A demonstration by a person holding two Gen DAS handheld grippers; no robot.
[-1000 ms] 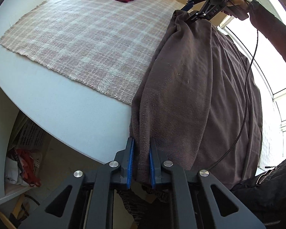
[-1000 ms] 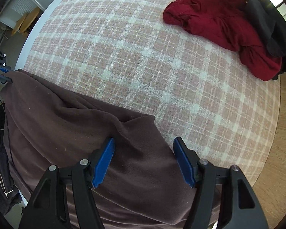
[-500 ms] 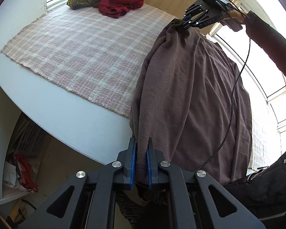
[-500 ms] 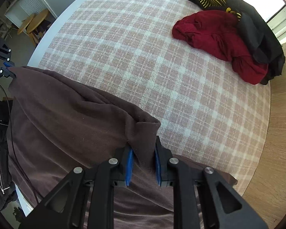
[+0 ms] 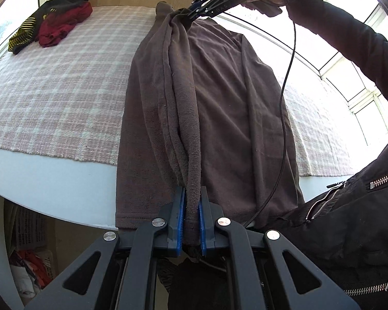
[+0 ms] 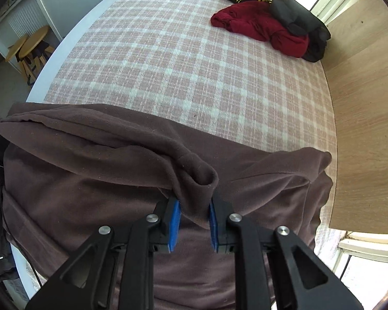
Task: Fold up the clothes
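You are pinching one edge of the brown garment (image 5: 219, 108) in both the left gripper (image 5: 191, 222) and right gripper (image 6: 192, 224), so be keeping it taut while folding it across.

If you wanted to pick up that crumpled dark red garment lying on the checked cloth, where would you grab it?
Probably the dark red garment is best pinched from above at its raised rounded fold nearest the bare checked cloth. That side is free, while the black garment lies over its far side, so a grip there could drag both.
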